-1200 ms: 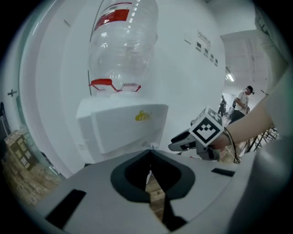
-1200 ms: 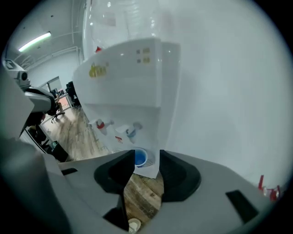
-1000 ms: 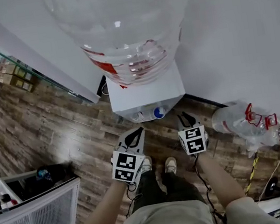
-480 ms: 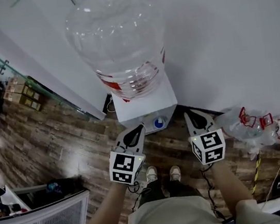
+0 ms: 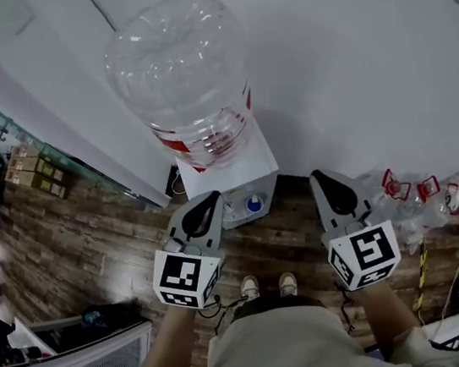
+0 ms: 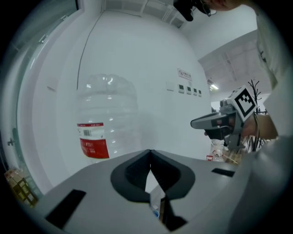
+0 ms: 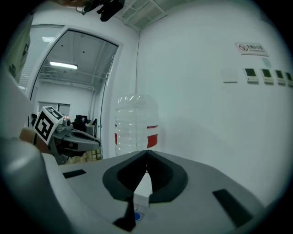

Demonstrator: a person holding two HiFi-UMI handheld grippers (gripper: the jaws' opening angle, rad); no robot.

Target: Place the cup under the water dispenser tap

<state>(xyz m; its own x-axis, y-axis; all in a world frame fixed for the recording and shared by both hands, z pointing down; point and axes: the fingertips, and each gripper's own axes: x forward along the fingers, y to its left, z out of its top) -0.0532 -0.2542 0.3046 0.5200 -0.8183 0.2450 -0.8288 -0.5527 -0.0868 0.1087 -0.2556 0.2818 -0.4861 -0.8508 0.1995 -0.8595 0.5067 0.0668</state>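
Before dispenser (image 5: 258,174) | left gripper (image 5: 207,201), right gripper (image 5: 325,178) rose — jaws closed, empty | no cup seen — task unstarted

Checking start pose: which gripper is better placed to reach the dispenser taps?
Left, probably: the left gripper sits beside the taps; the right gripper stands farther off. Both are shut, empty; no cup shows.

The left hand-held gripper (image 6: 150,154) has its jaws together at the tips, with nothing between them. Beyond stands a big clear water bottle (image 6: 107,114) with a red label (image 6: 93,147) — set against a white wall (image 6: 151,59). At right, the right hand-held gripper (image 6: 196,123) points leftward, its marker cube (image 6: 245,101) facing the camera.
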